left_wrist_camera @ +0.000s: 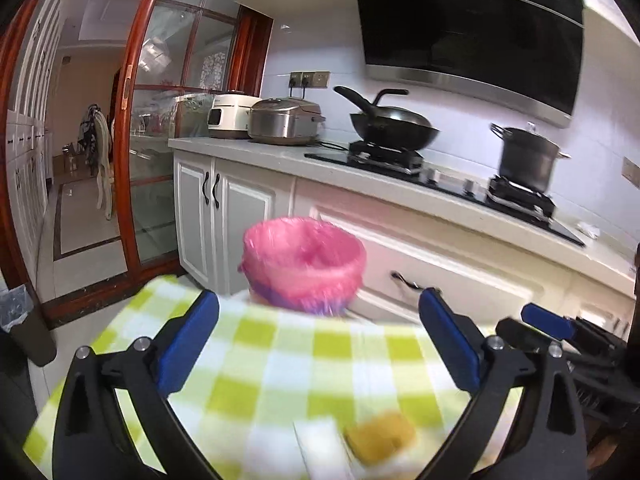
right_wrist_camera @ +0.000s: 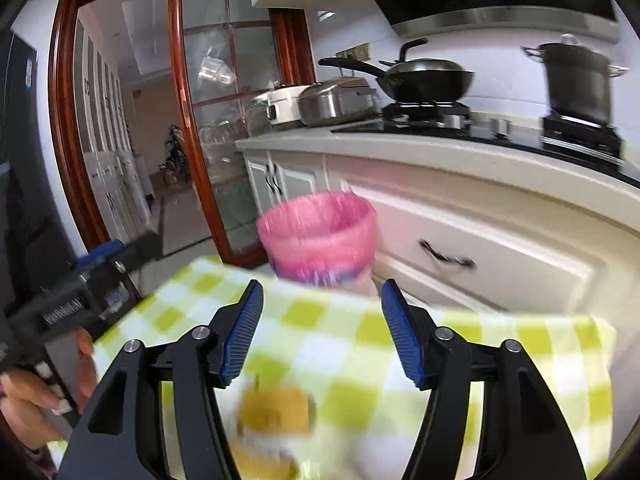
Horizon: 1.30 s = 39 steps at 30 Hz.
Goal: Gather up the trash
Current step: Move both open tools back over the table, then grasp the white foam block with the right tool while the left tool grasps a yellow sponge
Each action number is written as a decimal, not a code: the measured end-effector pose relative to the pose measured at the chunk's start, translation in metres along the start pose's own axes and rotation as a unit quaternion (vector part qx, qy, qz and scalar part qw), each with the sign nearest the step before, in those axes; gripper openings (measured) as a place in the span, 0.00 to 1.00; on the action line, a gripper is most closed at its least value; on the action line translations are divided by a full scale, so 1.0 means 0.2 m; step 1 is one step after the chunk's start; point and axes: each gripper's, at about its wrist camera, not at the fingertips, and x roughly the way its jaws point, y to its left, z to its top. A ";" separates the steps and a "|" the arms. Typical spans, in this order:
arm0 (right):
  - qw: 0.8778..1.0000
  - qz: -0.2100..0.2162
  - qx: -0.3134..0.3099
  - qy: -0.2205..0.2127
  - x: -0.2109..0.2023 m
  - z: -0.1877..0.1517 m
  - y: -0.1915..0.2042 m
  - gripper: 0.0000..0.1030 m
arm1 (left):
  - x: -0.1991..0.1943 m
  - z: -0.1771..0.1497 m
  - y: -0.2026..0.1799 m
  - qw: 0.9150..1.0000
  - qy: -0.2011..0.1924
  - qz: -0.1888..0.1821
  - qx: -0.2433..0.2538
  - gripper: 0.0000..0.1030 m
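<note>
A bin lined with a pink bag (left_wrist_camera: 304,266) stands on the floor just beyond a table covered with a green-and-white checked cloth (left_wrist_camera: 280,360); it also shows in the right wrist view (right_wrist_camera: 320,236). A blurred yellow-orange piece of trash (left_wrist_camera: 380,436) lies on the cloth beside something white (left_wrist_camera: 320,444); the yellow piece also shows in the right wrist view (right_wrist_camera: 276,408). My left gripper (left_wrist_camera: 320,312) is open and empty above the cloth. My right gripper (right_wrist_camera: 322,300) is open and empty above the cloth, and it shows at the right of the left wrist view (left_wrist_camera: 548,320).
A kitchen counter (left_wrist_camera: 400,184) with white cupboards runs behind the bin, carrying two rice cookers (left_wrist_camera: 284,120), a wok (left_wrist_camera: 392,124) and a pot (left_wrist_camera: 528,156) on a hob. A red-framed glass sliding door (left_wrist_camera: 168,140) stands at the left.
</note>
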 end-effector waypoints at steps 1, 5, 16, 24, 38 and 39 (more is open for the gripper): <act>1.000 -0.004 0.002 0.003 -0.05 -0.06 0.00 0.66 | -0.05 -0.04 -0.02 1.000 0.004 0.002 0.001 0.94; 0.999 -0.021 0.024 0.034 -0.21 -0.32 -0.05 0.66 | -0.20 -0.27 -0.07 0.999 0.035 0.019 -0.011 0.94; 0.995 -0.056 0.025 0.082 -0.30 -0.63 -0.16 0.69 | -0.37 -0.59 -0.13 0.996 0.083 0.040 -0.018 0.94; 0.991 -0.070 0.023 0.116 -0.14 -0.66 -0.29 0.73 | -0.44 -0.63 -0.19 0.996 0.085 0.036 0.013 0.94; 0.988 -0.029 -0.014 0.150 0.05 -0.59 -0.33 0.76 | -0.39 -0.62 -0.20 0.994 0.100 0.053 0.002 0.94; 0.988 -0.028 -0.013 0.150 0.06 -0.59 -0.33 0.74 | -0.38 -0.62 -0.21 0.993 0.103 0.053 0.001 0.94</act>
